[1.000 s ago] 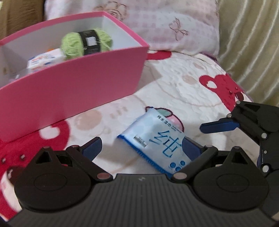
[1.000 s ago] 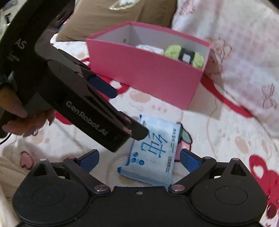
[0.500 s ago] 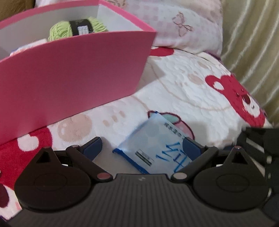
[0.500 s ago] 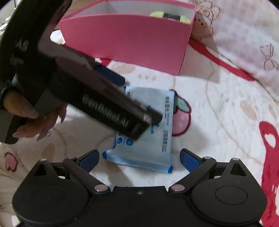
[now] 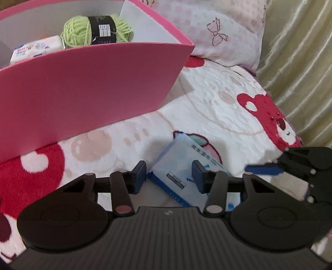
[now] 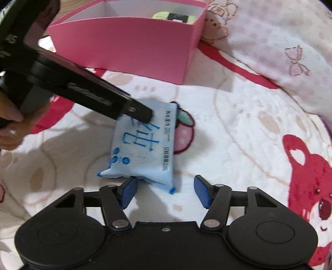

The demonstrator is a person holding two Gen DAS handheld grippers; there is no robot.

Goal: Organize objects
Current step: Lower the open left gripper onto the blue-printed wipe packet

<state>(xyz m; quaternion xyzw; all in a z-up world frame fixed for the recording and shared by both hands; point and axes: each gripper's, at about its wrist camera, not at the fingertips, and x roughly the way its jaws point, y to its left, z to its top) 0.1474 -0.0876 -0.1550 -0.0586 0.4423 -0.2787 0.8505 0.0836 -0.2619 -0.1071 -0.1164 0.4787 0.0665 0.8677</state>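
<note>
A light blue pack of wet wipes [image 5: 176, 162] [image 6: 145, 149] lies flat on the bear-print blanket, in front of the pink box [image 5: 93, 83] [image 6: 134, 47]. My left gripper [image 5: 169, 176] is closing over the pack's far end. One pad stands beside a corner of the pack and the other lies over its face. From the right wrist view one left finger [image 6: 132, 108] rests across that end. My right gripper [image 6: 166, 190] is closing at the near end. Its left pad touches the crumpled edge and its right pad stands apart. Neither grip looks firm.
Inside the box sit a green yarn ball [image 5: 78, 31] [image 6: 161, 15] and a white tissue pack [image 5: 35, 47]. A pink-patterned pillow [image 5: 217, 31] [image 6: 280, 41] lies behind the box, and a beige curtain [image 5: 300, 62] hangs at the right. A hand [image 6: 10, 133] holds the left gripper.
Both pairs of jaws have narrowed from wide open. Both grippers have come in closer and lower onto the two ends of the wipes pack, whose near edge is now crumpled.
</note>
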